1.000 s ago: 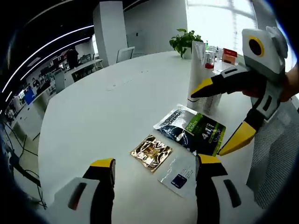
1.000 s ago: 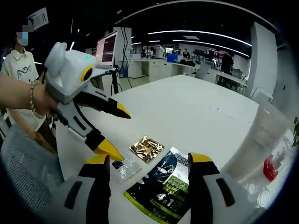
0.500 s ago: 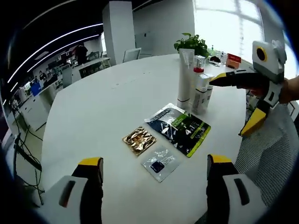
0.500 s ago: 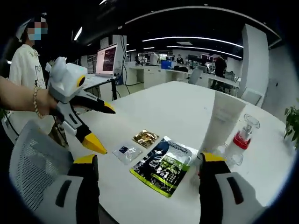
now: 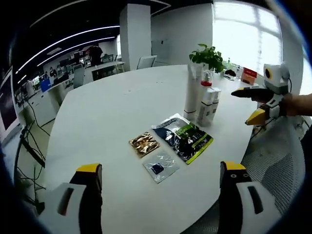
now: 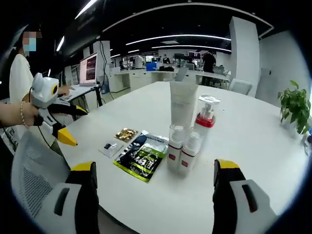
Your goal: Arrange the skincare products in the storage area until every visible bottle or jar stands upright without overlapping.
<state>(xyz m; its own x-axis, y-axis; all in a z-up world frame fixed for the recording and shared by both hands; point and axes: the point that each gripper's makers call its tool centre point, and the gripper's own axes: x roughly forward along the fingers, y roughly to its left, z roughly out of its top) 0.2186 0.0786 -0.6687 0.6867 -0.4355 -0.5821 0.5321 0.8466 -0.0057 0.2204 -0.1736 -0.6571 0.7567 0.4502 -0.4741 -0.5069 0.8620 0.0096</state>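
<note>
Four upright containers cluster on table (image 6: 273, 161): tall tube (image 6: 183, 106), pump bottle (image 6: 206, 117), two small bottles (image 6: 176, 148) in front. Three flat sachets (image 6: 141, 156) lie beside cluster, toward left tool (image 6: 71, 126). Right tool (image 6: 156, 192) nearer bottles. Both tools' jaws apart, empty, well clear of table items.

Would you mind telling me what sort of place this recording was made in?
It looks like an open-plan office. A large white round table stands in front of rows of desks with a monitor, long strip ceiling lights run overhead, and a mesh office chair sits at the table's edge.
</note>
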